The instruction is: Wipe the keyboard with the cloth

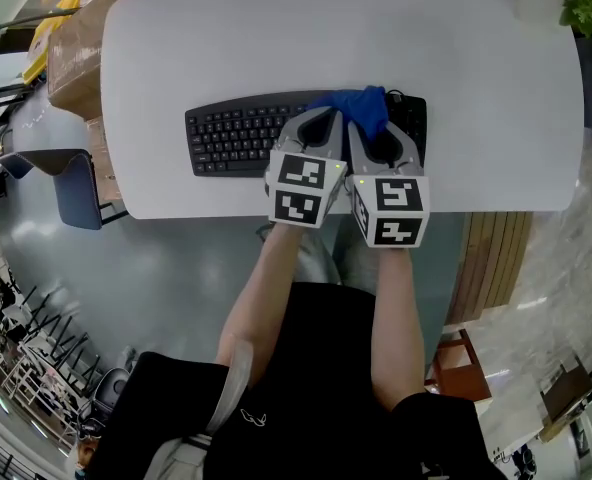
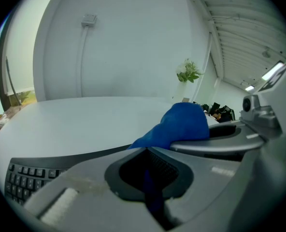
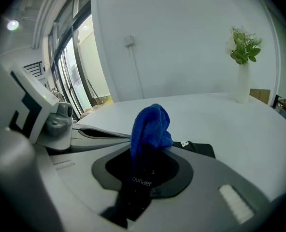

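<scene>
At the bottom of the head view, two bare forearms reach up from a black shirt, side by side and nearly parallel, to the near edge of a white table (image 1: pixel 326 28). The left gripper (image 1: pixel 319 120) and right gripper (image 1: pixel 371 128) sit close together, low over the right half of the black keyboard (image 1: pixel 236 136), hiding those keys. Both sets of jaws are closed on the blue cloth (image 1: pixel 361 106). A thin blue strip shows in the left gripper's (image 2: pixel 145 151) seam. The main bunch (image 3: pixel 150 124) stands up from the right gripper's (image 3: pixel 143 151) tips, over the keyboard's far right part. The left keys lie uncovered. A dark chair (image 1: pixel 76 183) stands at the frame's left, with cardboard boxes (image 1: pixel 86 48) at upper left. A plant (image 1: pixel 586 3) is on the table's far right corner.
</scene>
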The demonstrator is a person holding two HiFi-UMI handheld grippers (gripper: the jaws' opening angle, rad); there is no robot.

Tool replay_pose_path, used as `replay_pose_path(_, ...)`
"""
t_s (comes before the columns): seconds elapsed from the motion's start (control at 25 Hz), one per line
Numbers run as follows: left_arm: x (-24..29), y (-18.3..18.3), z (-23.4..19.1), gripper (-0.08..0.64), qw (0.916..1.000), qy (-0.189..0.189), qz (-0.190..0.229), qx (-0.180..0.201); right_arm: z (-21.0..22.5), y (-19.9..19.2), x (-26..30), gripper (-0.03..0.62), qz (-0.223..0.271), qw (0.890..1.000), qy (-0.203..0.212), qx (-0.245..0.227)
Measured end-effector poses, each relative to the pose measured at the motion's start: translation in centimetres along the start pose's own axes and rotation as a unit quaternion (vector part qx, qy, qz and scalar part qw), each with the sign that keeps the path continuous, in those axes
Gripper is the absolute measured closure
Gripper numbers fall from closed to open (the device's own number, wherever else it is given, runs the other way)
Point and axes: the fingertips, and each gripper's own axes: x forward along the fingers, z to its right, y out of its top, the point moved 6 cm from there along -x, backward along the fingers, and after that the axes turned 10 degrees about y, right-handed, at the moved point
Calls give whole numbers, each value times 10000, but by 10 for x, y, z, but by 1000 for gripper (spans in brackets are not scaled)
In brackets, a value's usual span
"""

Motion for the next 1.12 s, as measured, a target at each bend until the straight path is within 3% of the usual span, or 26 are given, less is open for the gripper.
replay_pose_path(0.92,31,27,94,563,9977,-625,149,206,76,-5,-64,500,259,9969,-709,209)
replay_pose_path(1.12,35,26,112,563,9975,-676,195,89,89,-11,-73,500,152,9958,-879,195)
